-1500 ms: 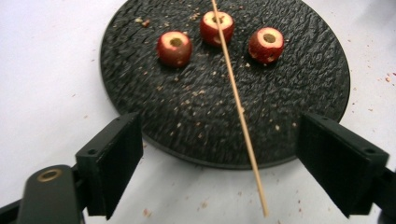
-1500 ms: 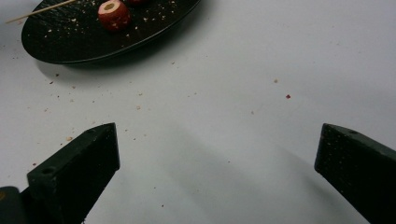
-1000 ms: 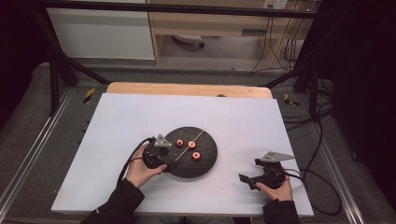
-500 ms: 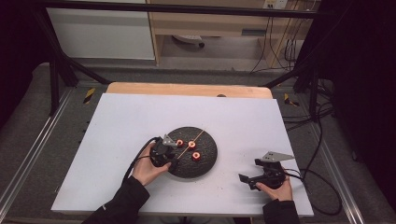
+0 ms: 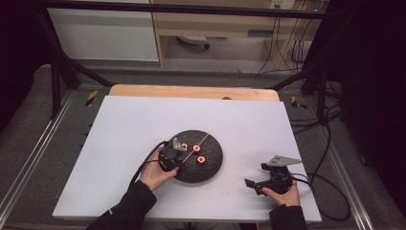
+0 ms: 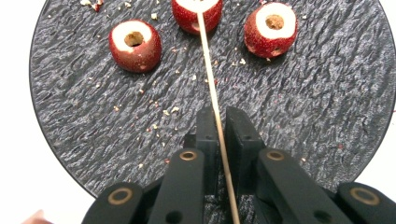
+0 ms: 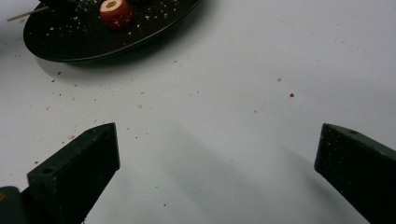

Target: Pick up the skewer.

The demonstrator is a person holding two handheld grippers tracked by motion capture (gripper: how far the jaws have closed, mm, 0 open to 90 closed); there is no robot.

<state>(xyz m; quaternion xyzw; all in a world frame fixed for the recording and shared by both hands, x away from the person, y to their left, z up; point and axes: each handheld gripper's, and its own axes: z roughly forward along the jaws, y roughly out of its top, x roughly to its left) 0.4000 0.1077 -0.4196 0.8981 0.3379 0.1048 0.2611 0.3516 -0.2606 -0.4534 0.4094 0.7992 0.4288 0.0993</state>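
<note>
Left gripper (image 6: 217, 140): I see my jaws closed on the wooden skewer (image 6: 211, 84), clamping it between them over the dark plate (image 6: 327, 107).
Skewer: it runs from my jaws straight ahead, its far end in the middle red fruit (image 6: 196, 14).
Other fruits: one cored red piece (image 6: 135, 45) to the left of the skewer, another (image 6: 270, 29) to the right, both apart from it, on the plate.
Plate: on the white tabletop (image 5: 143, 124), near the middle front, crumbs scattered on it.
Right gripper (image 5: 258, 184): I hold it low over the tabletop, well apart from the plate, jaws spread wide with nothing between them.
</note>
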